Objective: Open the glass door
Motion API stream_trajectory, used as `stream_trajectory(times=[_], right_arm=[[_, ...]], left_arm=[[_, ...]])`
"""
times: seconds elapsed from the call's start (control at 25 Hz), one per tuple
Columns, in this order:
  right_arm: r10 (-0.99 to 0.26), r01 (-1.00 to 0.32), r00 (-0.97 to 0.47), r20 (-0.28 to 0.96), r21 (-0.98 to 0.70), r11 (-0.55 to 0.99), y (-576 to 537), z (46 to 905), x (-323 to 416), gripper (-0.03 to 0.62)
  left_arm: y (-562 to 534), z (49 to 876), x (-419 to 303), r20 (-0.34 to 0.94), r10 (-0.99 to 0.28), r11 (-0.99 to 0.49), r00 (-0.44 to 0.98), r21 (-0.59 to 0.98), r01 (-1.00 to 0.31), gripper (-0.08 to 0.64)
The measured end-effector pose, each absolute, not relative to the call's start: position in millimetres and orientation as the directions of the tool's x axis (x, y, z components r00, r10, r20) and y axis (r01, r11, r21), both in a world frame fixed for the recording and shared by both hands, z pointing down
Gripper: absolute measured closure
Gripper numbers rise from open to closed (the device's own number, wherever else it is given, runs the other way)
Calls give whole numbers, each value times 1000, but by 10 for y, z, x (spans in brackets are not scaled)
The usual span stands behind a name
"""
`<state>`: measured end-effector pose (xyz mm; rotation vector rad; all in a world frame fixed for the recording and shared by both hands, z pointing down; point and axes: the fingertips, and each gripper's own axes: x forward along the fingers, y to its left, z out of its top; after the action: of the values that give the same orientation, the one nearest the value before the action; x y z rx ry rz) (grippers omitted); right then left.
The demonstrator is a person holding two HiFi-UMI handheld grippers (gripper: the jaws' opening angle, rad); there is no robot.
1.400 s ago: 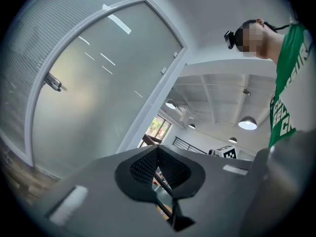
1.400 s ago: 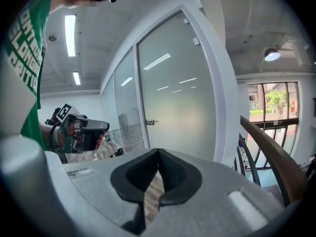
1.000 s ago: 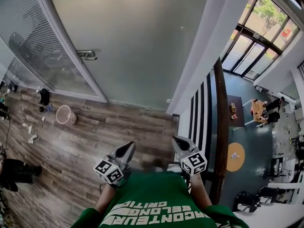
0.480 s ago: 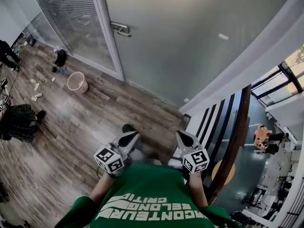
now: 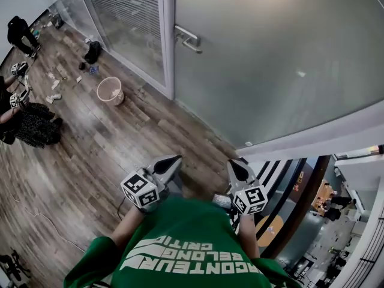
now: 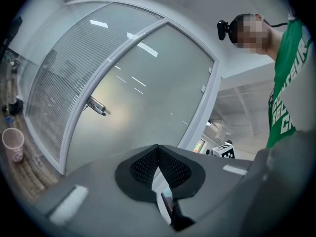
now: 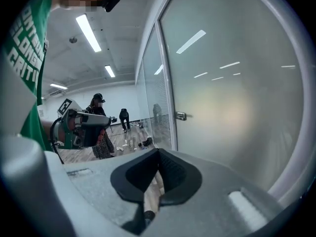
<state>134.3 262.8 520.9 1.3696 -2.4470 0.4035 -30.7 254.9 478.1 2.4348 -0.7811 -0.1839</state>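
The frosted glass door (image 5: 270, 47) stands closed ahead, with its metal lever handle (image 5: 189, 39) beside the white frame post (image 5: 168, 47). Both grippers are held low in front of the green shirt, well short of the door. My left gripper (image 5: 176, 159) is shut and empty, and my right gripper (image 5: 233, 162) is shut and empty too. The left gripper view has the handle (image 6: 97, 105) far off at the left, above the shut jaws of the left gripper (image 6: 158, 149). From the right gripper (image 7: 158, 154), the handle (image 7: 180, 115) shows ahead at mid height.
A pink waste bin (image 5: 110, 90) stands on the wood floor near the blinded glass partition (image 5: 126, 11). Scraps litter the floor at the left, where people (image 5: 30, 122) are. A stair railing (image 5: 300, 203) drops away at the right.
The head view has swung left: door and handle have slid from the upper left toward the top middle. Both grippers stay shut and low in front of the shirt.
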Motion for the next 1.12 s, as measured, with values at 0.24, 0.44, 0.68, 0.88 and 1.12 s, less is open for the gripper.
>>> stream_trajectory(times=[0.24,0.44,0.68,0.88,1.12], right_arm=[[-734,-816,-547,403,-58,576,1851,5094,913,598],[-698,-786,-569,434,-38,617,1454,5063,570,598],[-640,-732,-618,457,-39,680,1044,5111,281,598],[-601,-693,-649,466,-38,720,844,5145,88,598],[-536,-632,-719,441,-95,769,25,5725,428,598]], left_arm=[[1917,4736,-758,16,-636,-635,772,558,-534,543],[1622,4769,-1237,-9,-699,-587,716,579,-566,543],[1411,4822,-1649,-6,-777,-511,629,590,-625,543],[1390,4904,-1808,15,-810,-463,586,597,-655,543],[826,5338,-1399,106,-852,-372,513,567,-735,543]])
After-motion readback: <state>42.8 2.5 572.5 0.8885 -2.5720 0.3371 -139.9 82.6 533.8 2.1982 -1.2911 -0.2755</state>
